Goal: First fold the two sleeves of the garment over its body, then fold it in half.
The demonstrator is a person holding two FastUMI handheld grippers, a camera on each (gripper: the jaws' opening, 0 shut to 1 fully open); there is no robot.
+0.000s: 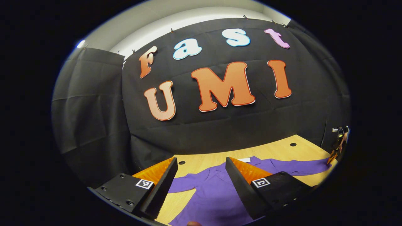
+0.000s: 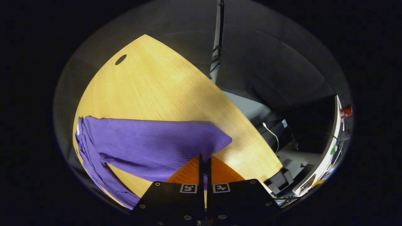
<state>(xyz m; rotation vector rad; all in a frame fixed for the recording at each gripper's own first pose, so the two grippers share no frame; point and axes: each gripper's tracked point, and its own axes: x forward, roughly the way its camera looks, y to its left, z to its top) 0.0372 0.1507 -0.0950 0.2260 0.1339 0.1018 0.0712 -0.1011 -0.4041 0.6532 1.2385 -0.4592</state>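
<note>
In the left gripper view, the purple garment [image 1: 216, 191] lies spread flat on the wooden worktop [image 1: 282, 149], its fabric smooth with a few soft creases. One sleeve reaches out toward the left behind the near finger, and the other sleeve [image 1: 301, 166] stretches away to the right, as far as the worktop's edge. A small white tag [image 1: 245, 160] shows at the neckline, on the far side of the body. The left gripper [image 1: 201, 175] hangs above the garment with its jaws released and wide apart, nothing between them; the cloth shows in the gap. Two round dark holes [image 1: 293, 144] sit in the worktop, one near the far right and one just behind the left finger. At the far right edge the other gripper [image 1: 337, 146] appears small, at the end of the right sleeve. Black cloth walls close off the booth behind the worktop.

In the right gripper view, the right gripper [image 2: 204, 164] has its jaws clenched on the cuff end of the sleeve [image 2: 150, 144], the fingers pressed together with the purple cloth pinched between them. The sleeve runs left from the jaws across the worktop [image 2: 150, 84], ribbed in texture and lying mostly flat, to the bunched folds of the garment body at the left edge. A dark hole [image 2: 120, 59] marks the far corner of the worktop. Beyond the worktop's right edge are a vertical pole [image 2: 216, 47], a white cable [image 2: 271, 133] and dark boxes on the floor.
</note>
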